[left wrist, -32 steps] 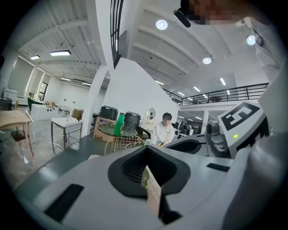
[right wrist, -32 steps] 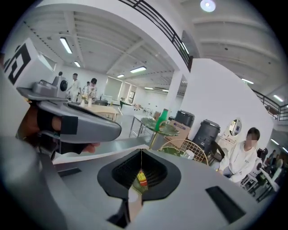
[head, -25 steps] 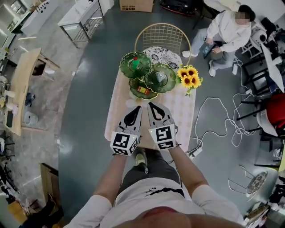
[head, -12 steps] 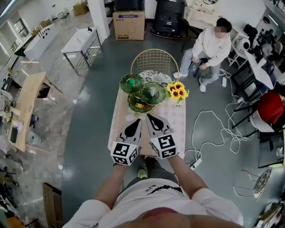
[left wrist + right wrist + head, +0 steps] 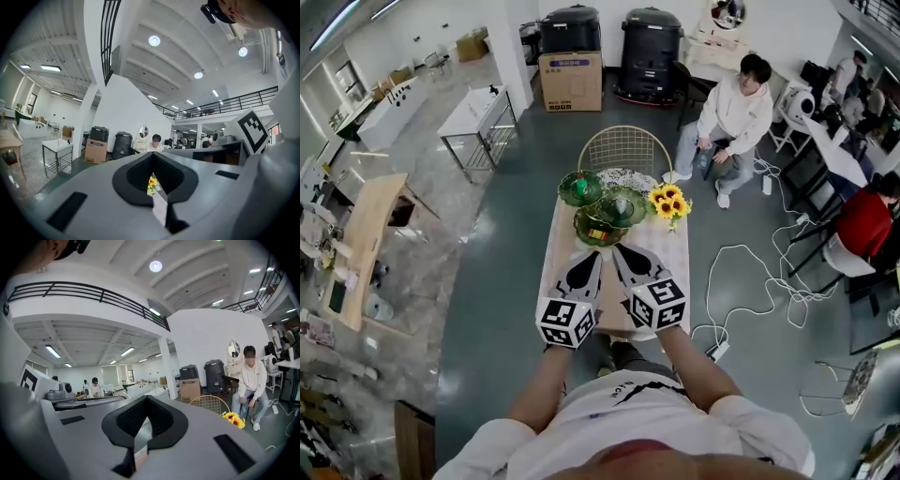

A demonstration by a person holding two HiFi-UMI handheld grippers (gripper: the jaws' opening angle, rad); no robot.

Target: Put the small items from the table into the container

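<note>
Green glass leaf-shaped dishes (image 5: 605, 211), three clustered together, are sitting at the far end of the pale checked table (image 5: 661, 258); something small and red is lying in the nearest dish, too small for me to name. I am holding the left gripper (image 5: 592, 254) and the right gripper (image 5: 619, 249) side by side over the table's near end, apart from the dishes; both are showing jaws pressed together with nothing between them. Yellow sunflowers (image 5: 667, 200) are standing just right of the dishes; a gold wire chair (image 5: 625, 150) is standing behind the table; beyond it a person in a white top (image 5: 736, 112) is sitting, near a cardboard box (image 5: 570, 80) and two black bins (image 5: 649, 42); white cable (image 5: 741, 272) is trailing across the floor on the right.
</note>
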